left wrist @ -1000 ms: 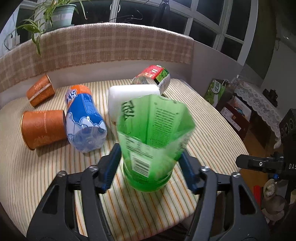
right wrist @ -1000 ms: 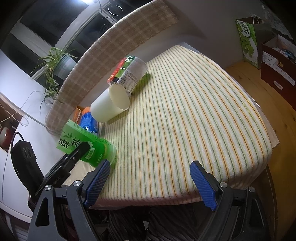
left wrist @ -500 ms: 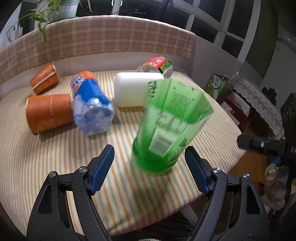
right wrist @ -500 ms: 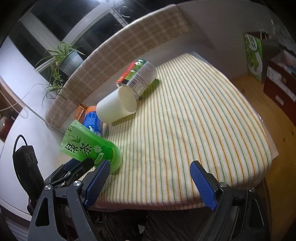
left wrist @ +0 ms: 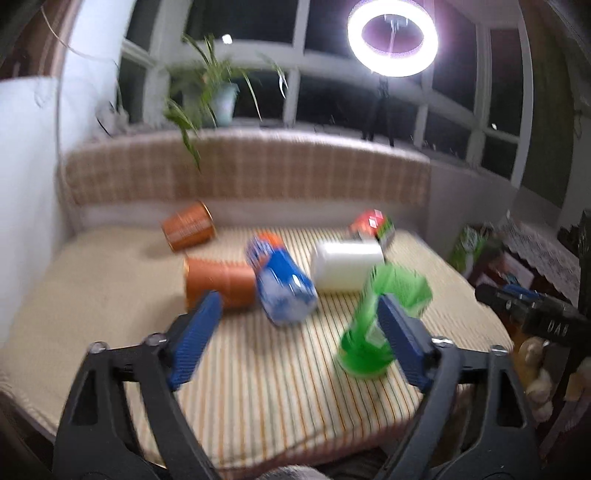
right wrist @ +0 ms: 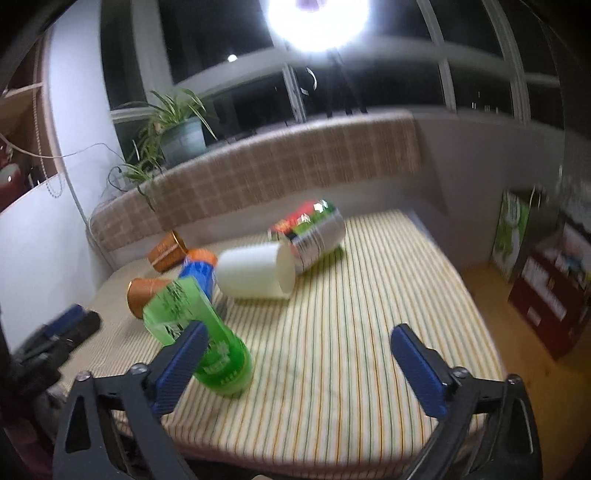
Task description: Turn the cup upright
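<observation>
A green cup (left wrist: 373, 325) stands upright on its base near the front of the striped cushion (left wrist: 280, 387), seen too in the right wrist view (right wrist: 207, 339). My left gripper (left wrist: 299, 339) is open and empty, drawn back, its right finger overlapping the cup. My right gripper (right wrist: 299, 365) is open and empty, with the green cup behind its left finger. On their sides lie a white cup (right wrist: 255, 277), a blue cup (left wrist: 280, 284), two orange cups (left wrist: 221, 282) (left wrist: 188, 227) and a red-and-green cup (right wrist: 310, 229).
A plaid backrest (left wrist: 243, 173) runs behind the cushion, with a potted plant (right wrist: 177, 133) on the sill above. Right of the cushion are a wooden floor (right wrist: 495, 291), a green bag (right wrist: 511, 232) and a red box (right wrist: 550, 299). A ring light (left wrist: 393, 35) glares overhead.
My left gripper let go of the green cup, opened wide and drew back and up. The cup now stands free. The right gripper's view tilted upward.
</observation>
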The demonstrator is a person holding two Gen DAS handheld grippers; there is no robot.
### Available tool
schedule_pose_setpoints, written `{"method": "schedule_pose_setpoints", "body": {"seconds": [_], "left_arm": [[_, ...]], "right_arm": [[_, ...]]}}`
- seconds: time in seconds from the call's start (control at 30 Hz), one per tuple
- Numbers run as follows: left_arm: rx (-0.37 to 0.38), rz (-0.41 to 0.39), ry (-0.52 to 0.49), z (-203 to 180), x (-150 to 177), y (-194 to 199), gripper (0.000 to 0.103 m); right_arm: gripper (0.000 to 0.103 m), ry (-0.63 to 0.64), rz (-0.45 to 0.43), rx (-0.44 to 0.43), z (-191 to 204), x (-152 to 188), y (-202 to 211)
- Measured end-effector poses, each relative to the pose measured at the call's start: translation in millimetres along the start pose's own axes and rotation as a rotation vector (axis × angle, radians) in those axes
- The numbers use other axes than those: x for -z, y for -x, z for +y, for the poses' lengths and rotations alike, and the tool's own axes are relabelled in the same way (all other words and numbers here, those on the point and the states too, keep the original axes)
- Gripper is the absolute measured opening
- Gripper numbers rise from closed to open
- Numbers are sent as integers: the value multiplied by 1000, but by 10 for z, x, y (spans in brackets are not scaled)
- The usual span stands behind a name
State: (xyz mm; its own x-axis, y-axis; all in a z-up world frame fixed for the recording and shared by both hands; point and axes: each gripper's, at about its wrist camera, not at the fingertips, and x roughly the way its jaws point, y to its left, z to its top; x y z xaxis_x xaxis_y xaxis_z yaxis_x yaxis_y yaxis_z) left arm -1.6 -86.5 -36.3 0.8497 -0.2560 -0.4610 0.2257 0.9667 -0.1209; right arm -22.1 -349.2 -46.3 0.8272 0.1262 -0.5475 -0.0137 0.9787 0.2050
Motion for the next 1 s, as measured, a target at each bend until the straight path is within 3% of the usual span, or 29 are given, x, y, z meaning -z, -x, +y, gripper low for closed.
{"method": "schedule_pose_setpoints", "body": {"seconds": [0.13, 0.23, 1.0], "left_arm": [[-29, -77, 8, 42, -112, 156, 102], [-50, -109, 9, 60, -151, 221, 102], [-109, -131, 12, 101, -163, 344, 103]], "right_arm": [[103, 11, -51, 30, 88, -40, 53], [103, 25, -76, 42, 135, -46, 87], [103, 50, -128, 80, 275, -64, 174]]}}
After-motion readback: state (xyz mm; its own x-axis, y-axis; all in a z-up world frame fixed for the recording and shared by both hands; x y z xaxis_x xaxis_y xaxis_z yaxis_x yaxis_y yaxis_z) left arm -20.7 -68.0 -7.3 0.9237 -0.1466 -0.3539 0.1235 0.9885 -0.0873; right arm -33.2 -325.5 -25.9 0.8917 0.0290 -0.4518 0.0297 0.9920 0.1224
